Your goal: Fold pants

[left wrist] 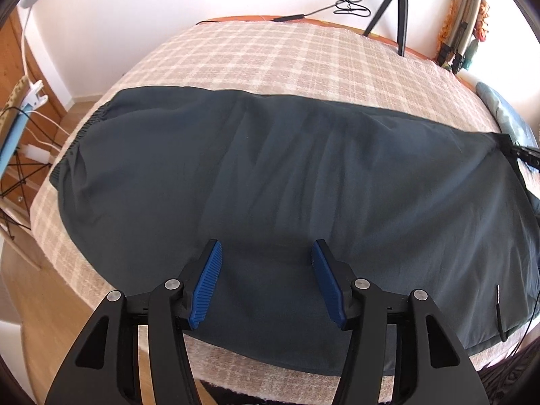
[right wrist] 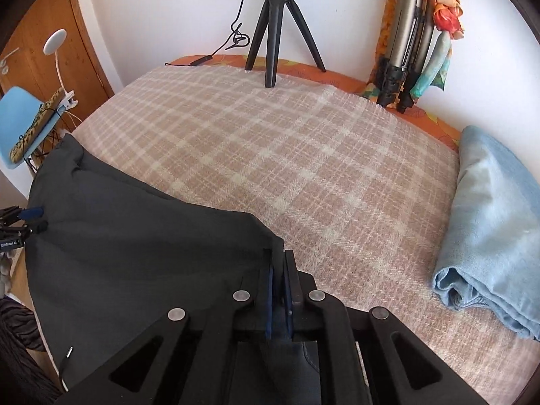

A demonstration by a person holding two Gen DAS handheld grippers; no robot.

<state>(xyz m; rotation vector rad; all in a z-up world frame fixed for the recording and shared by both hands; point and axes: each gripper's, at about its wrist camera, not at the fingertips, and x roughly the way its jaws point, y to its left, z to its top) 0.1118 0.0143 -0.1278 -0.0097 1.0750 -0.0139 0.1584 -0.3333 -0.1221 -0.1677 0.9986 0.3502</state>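
Looking down, we see the dark pants (left wrist: 270,168) spread flat on the plaid blanket (left wrist: 270,60); our left gripper (left wrist: 266,253) hovers over them, fingers apart, while our right gripper (right wrist: 280,263) is clamped on a hem corner

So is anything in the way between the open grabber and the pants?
No, nothing visible. The left gripper hangs open right over the pants, with only bare dark cloth between its pads. The right gripper is already shut on the pants' edge.
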